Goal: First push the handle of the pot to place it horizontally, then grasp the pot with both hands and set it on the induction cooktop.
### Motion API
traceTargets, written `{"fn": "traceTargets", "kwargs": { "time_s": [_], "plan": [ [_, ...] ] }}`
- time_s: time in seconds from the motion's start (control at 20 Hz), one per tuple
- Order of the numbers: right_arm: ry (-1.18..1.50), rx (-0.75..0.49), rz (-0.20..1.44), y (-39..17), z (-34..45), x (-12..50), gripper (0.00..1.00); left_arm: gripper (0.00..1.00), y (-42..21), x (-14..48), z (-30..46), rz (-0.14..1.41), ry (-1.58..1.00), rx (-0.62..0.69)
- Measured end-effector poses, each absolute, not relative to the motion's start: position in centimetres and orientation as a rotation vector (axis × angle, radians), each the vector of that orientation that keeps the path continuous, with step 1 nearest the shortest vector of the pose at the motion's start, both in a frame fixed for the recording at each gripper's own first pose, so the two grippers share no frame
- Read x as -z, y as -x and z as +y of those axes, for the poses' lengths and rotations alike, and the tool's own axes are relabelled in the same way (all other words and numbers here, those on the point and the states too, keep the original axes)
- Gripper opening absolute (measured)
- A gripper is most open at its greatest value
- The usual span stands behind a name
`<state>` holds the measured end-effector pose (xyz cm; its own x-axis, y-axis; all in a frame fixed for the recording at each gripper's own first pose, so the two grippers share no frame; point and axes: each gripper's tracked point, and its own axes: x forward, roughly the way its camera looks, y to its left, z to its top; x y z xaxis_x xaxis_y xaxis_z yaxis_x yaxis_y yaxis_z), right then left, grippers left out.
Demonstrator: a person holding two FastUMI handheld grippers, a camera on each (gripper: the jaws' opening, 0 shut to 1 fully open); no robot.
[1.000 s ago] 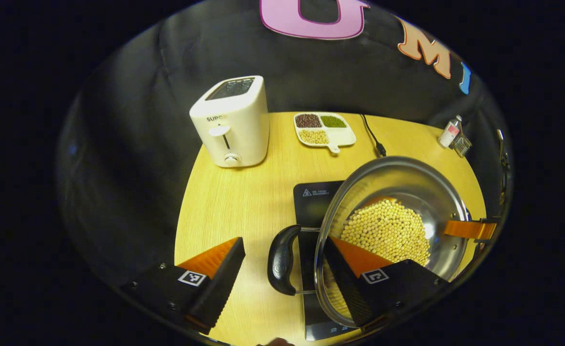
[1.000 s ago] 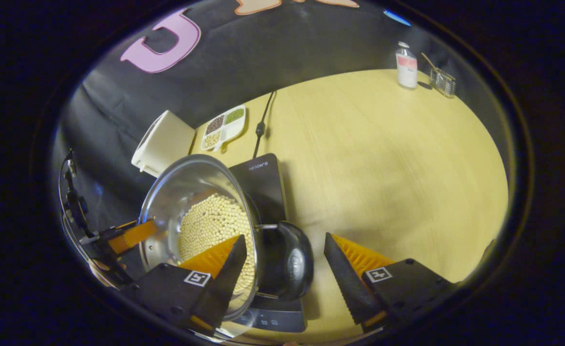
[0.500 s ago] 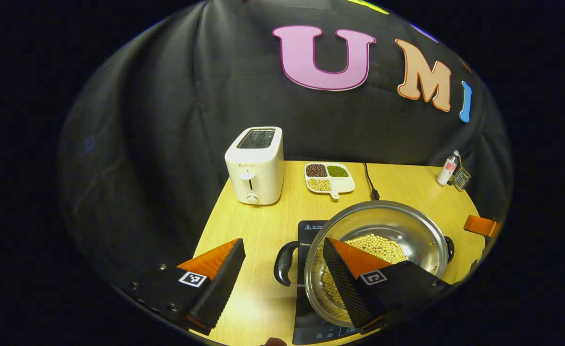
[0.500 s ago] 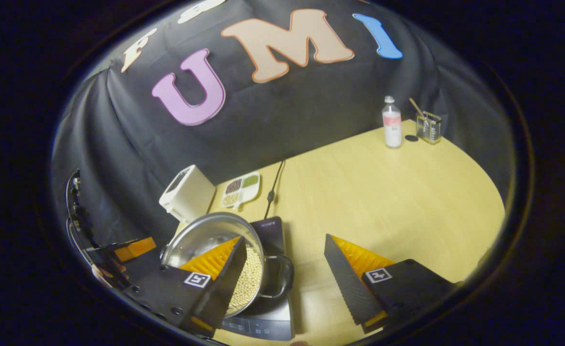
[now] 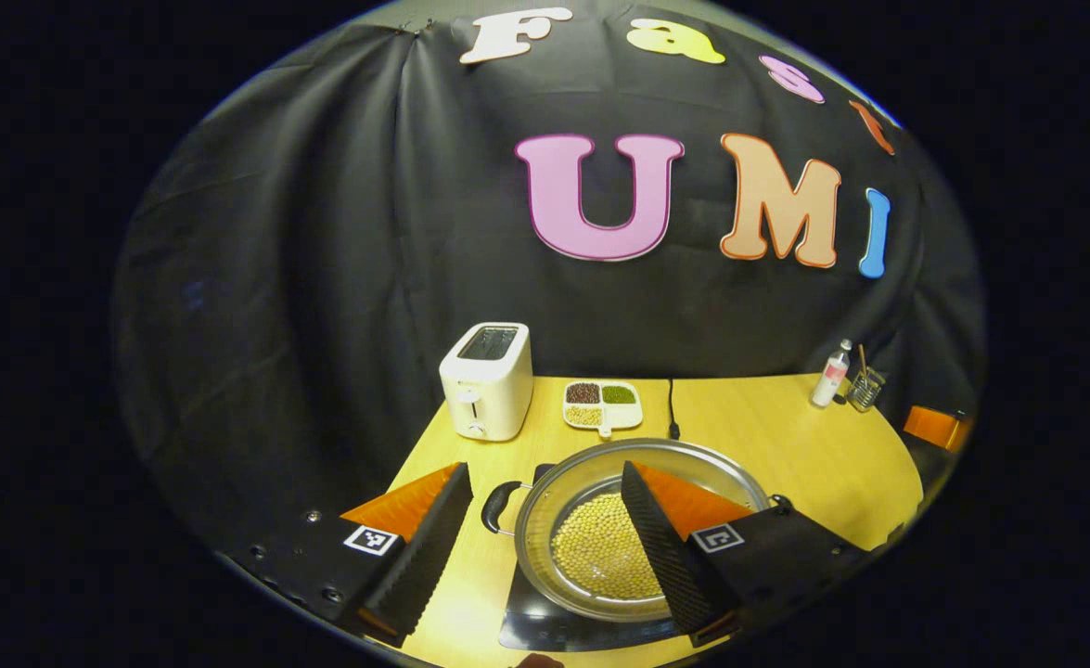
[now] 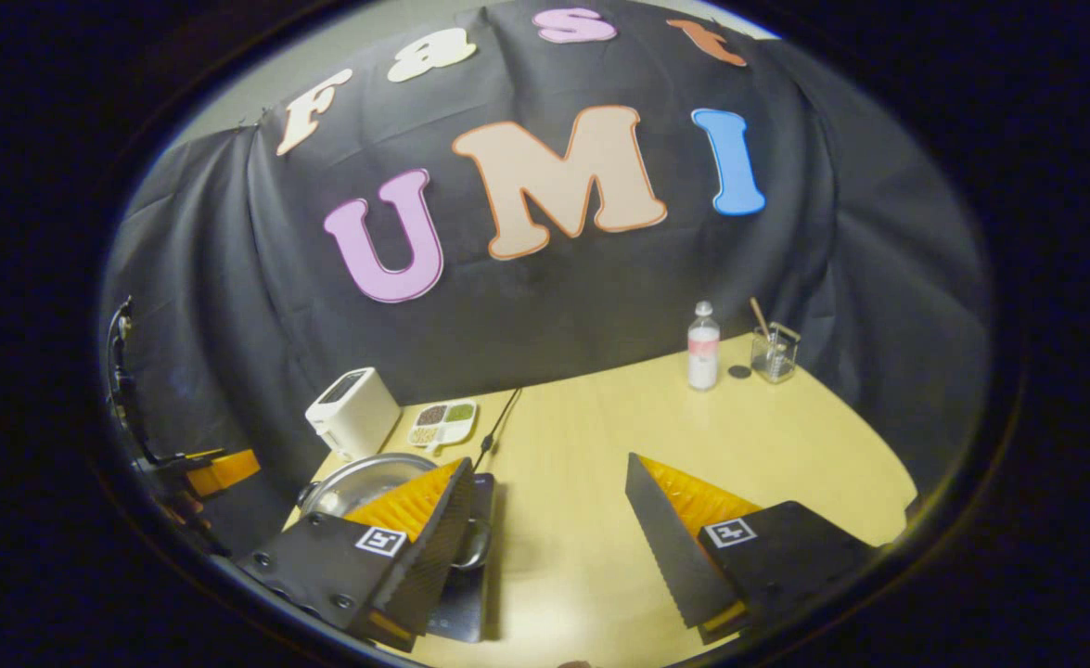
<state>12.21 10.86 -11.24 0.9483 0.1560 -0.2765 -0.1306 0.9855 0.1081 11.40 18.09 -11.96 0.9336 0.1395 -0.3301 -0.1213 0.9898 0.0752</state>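
Two handles of the pot (image 5: 637,482) are laid left to right across the lower frame, above the induction cooktop (image 5: 545,626). Both the left tool (image 5: 545,538) and the right tool (image 6: 545,533) are held spread, nothing pinched.

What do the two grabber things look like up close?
Each gripper, left and right, has two wedge-shaped fingers that narrow to a point. Their inner faces are ribbed like tiny steps. Each finger sits on a black block with small screws and a little square black-and-white tag on top.
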Motion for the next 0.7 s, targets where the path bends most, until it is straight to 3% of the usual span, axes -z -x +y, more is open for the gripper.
{"fn": "traceTargets", "kwargs": {
  "time_s": [0.4, 0.45, 0.7],
  "plan": [
    [-0.033, -0.265, 0.127, -6.5, 3.1, 1.4, 1.00, 0.98, -5.1, 4.2, 7.3, 0.155, -0.032, -0.206],
    [-0.024, -0.273, 0.100, -6.0, 1.9, 0.6, 0.92, 0.99, -4.3, 3.2, 5.9, 0.129, -0.035, -0.212],
    [-0.026, -0.311, -0.001, -3.5, -2.6, -2.5, 0.92, 0.98, -0.9, -0.1, 0.0, 0.026, -0.076, -0.230]
  ]
}}
